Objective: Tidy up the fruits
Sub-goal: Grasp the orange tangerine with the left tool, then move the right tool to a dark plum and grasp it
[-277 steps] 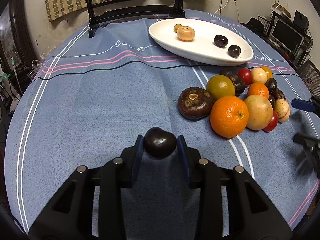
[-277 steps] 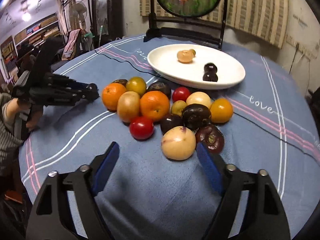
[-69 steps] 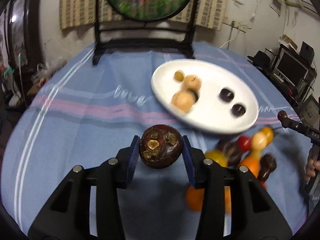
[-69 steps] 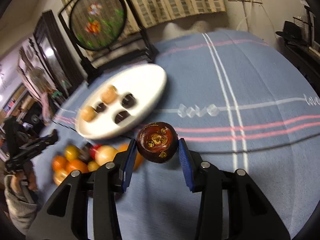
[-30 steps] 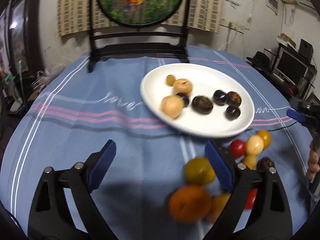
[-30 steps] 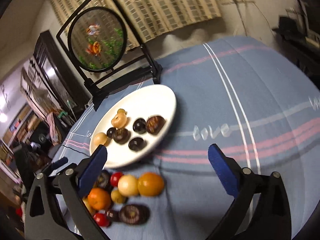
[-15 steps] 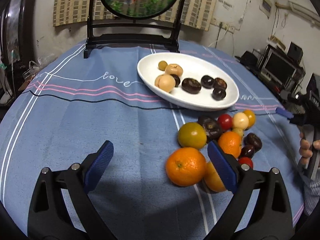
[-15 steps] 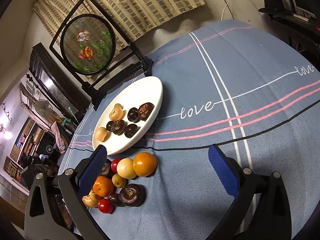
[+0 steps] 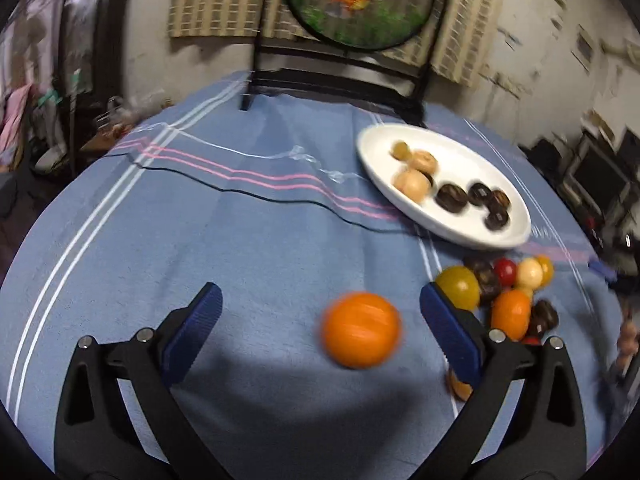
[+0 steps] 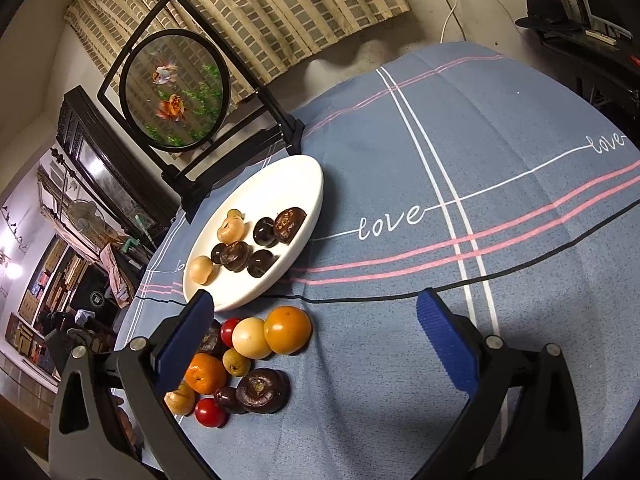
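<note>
A large orange, blurred, lies on the blue tablecloth between the fingers of my left gripper, nearer the right finger. The jaws are opening and neither pad touches it. Right of it sits the pile of mixed fruits, and behind that the white oval plate with several dark and tan fruits. My right gripper hovers open above the cloth and grips nothing. The same plate and fruit pile lie ahead and to its left.
A round fish-painting screen on a black stand stands at the table's far edge, also seen as the screen. A person's hand shows at the right edge. Shelves and monitors surround the table.
The left view has swung so the large orange now sits between its fingers, and the plate and pile have shifted right. The right view has barely changed.
</note>
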`<state>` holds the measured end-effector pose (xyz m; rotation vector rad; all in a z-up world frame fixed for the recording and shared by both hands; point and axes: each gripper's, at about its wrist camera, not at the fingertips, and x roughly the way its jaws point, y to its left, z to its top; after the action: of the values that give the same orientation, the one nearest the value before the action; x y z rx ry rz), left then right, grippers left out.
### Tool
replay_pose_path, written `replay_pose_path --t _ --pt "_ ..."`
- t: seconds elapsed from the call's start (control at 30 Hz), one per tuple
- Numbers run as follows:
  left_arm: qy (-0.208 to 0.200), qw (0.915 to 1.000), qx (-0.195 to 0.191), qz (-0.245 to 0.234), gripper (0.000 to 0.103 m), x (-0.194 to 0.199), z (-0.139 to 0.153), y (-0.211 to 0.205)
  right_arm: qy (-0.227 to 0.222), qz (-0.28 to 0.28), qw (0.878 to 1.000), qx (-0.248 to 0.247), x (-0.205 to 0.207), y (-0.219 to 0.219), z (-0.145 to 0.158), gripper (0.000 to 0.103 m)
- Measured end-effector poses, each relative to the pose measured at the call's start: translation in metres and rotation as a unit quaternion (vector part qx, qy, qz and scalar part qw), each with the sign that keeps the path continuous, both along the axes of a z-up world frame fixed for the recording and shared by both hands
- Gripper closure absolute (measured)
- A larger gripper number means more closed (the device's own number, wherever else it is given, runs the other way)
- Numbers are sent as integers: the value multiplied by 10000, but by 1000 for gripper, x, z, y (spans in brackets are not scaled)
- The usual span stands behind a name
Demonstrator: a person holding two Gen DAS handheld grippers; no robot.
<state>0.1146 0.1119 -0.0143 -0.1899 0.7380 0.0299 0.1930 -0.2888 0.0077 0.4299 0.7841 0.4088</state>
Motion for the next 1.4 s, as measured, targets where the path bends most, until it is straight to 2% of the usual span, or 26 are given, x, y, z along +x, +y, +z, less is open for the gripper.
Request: replay_pose_path --t 0.1,0.27,0.43,0.5,0.57,0.6,0.63,0.67,0.93,1.2,1.3,1.4 --pt "-10 9995 226 -227 2 1 1 -14 12 1 10000 -6 1 0 0 1" --pt "267 9977 388 -487 4 4 -5 -23 26 4 10000 -18 2 0 -1 1" --pt "361 9939 769 -706 7 -1 -7 -38 60 15 10000 -27 1 0 -2 1" --pt "397 9929 873 -708 14 -2 -8 -38 61 21 10000 -39 1 1 -2 1" --pt "473 9925 869 -720 34 0 -10 -37 77 38 9999 -58 1 2 -3 1" --pt "533 9922 853 -742 39 1 -12 -37 84 56 9999 -74 1 3 -4 1" --pt "604 9917 829 -772 51 4 -14 -37 91 66 9999 -93 2 5 -4 1" --pt "689 9913 800 -785 54 6 -16 -36 99 74 9999 -108 2 6 -4 1" --pt "733 9925 605 -764 56 9 -18 -33 167 103 9997 -167 3 8 -8 1" --pt "619 9958 -92 -664 56 11 -18 -12 126 439 9977 -507 -5 27 -12 1" --pt "581 9961 -132 -645 56 11 -17 -12 155 728 9937 -838 -17 42 -18 1" --pt "573 9959 -102 -695 56 11 -16 -15 -24 1161 9817 -1508 -35 67 -24 1"
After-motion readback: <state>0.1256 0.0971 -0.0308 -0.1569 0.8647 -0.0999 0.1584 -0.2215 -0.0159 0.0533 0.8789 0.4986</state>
